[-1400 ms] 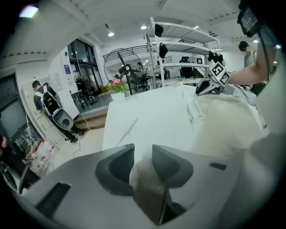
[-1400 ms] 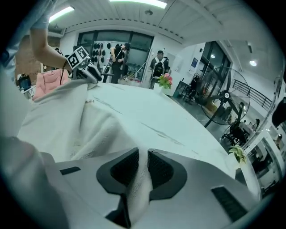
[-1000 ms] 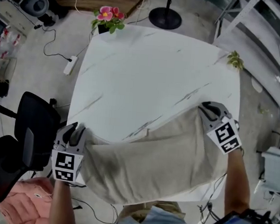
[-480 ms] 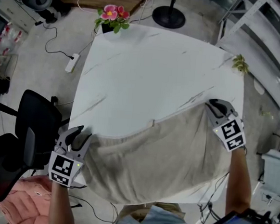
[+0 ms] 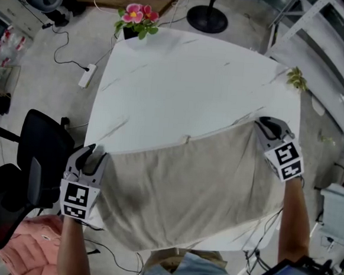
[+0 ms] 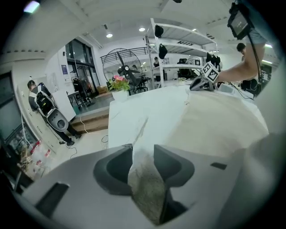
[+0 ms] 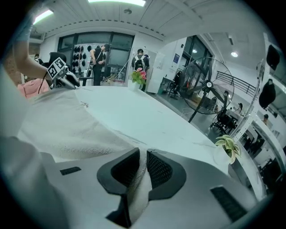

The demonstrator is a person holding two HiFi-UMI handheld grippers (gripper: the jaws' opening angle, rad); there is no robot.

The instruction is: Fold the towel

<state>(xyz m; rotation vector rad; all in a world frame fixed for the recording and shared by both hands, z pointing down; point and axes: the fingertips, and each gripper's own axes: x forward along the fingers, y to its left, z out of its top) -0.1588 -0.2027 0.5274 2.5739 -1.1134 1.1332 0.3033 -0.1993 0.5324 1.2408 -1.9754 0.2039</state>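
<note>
Left gripper has the towel's far left corner between its jaws. The bunched cloth fills the gap from pad to pad, though these jaws have just been opening, so I rate the pinch as loosening. Right gripper is pressed nearly together on the far right corner, a thin ridge of cloth nipped between its ribbed pads. The towel lies spread over the near part of the table. Its far edge runs from one gripper to the other with a slight sag at the middle, and its near edge drapes past the table's near rim. Step in hand, as I judge it: laying the towel out flat before a fold. The next move calls for both corners to be set down level and the sagging middle drawn straight. The cloth would then be re-gripped and carried edge to edge. Material findings: the towel is beige, limp, nubby like terry and rectangular, with shallow wrinkles. The tabletop is white, smooth and hard, with thin grey veins and rounded corners. I cannot tell whether the towel is in one layer or two.
</note>
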